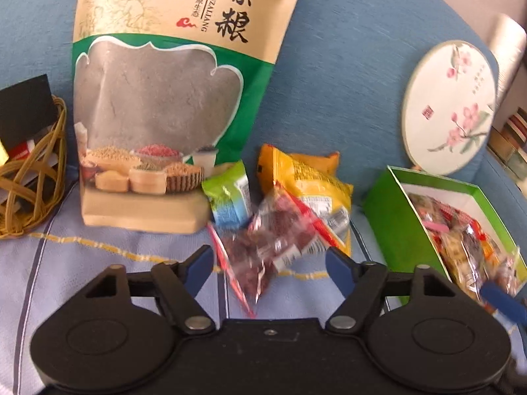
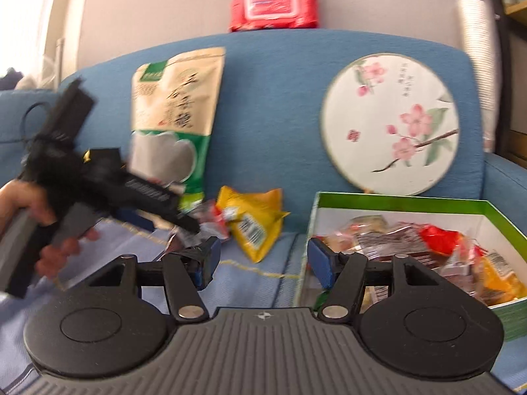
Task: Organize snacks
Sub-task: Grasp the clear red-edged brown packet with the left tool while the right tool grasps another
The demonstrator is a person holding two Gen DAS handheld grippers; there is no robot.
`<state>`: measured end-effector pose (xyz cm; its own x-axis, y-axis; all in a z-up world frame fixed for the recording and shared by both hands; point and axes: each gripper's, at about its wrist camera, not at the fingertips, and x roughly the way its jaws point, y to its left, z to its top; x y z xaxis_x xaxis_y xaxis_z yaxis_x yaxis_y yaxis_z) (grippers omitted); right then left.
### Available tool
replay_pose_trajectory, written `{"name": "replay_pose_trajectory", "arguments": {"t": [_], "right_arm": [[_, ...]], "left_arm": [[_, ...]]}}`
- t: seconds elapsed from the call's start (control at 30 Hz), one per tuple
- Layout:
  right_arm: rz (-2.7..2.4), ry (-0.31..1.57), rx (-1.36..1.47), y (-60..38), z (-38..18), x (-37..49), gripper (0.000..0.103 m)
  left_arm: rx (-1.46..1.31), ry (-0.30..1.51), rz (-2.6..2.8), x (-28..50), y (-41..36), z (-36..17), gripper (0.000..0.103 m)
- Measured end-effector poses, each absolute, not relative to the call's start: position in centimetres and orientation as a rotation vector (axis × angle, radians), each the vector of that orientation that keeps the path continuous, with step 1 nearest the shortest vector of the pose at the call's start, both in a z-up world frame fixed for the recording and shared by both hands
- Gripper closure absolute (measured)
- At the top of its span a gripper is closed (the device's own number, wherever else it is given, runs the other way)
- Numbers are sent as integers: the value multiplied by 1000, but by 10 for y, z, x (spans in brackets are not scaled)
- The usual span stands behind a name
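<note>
On the blue sofa seat lies a small pile of snack packets: a clear red-trimmed packet of dark red snacks (image 1: 270,247), a yellow packet (image 1: 313,184) and a green packet (image 1: 230,194). My left gripper (image 1: 270,263) is open with the red packet lying between its blue fingers, untouched. A green box (image 1: 395,227) holding several snack packets stands to the right. In the right wrist view the box (image 2: 411,202) is ahead on the right and the yellow packet (image 2: 257,223) lies left of it. My right gripper (image 2: 262,260) is open and empty at the box's left edge.
A tall grain pouch (image 1: 164,98) leans on the sofa back. A wicker basket (image 1: 29,177) sits far left. A round flowered fan (image 1: 451,105) leans at the right. A red wipes pack (image 2: 275,5) lies on the sofa top.
</note>
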<state>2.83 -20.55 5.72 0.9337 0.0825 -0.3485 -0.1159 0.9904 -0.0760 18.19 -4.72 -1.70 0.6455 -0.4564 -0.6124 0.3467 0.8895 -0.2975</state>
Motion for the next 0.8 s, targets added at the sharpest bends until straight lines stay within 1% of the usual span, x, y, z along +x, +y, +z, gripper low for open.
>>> {"name": "replay_pose_trajectory", "arguments": {"t": [0.1, 0.13, 0.17, 0.2, 0.27, 0.3, 0.43, 0.5, 0.6, 0.8], "right_arm": [[129, 359, -105, -200, 54, 29, 6], [134, 363, -106, -199, 53, 29, 6], [136, 367, -105, -199, 53, 29, 6], [141, 369, -103, -199, 53, 29, 6], [158, 374, -103, -198, 53, 28, 6], [167, 375, -104, -197, 53, 27, 6], [189, 403, -97, -192, 50, 26, 6], [207, 417, -105, -189, 48, 25, 6], [256, 432, -106, -183, 45, 24, 6], [299, 508, -77, -179, 33, 29, 6]], "left_arm": [[-140, 731, -466, 187, -57, -19, 0], [-119, 731, -469, 187, -60, -21, 5], [-109, 729, -481, 186, -61, -23, 14], [-105, 728, -495, 183, -60, -25, 17], [-107, 748, -535, 172, -55, -26, 20], [-114, 764, -555, 164, -52, -26, 24], [-134, 790, -631, 122, -39, -33, 19], [-149, 791, -642, 104, -30, -36, 13], [-202, 790, -594, 88, -15, -40, 0], [-502, 819, -544, 95, 18, -52, 0]]}}
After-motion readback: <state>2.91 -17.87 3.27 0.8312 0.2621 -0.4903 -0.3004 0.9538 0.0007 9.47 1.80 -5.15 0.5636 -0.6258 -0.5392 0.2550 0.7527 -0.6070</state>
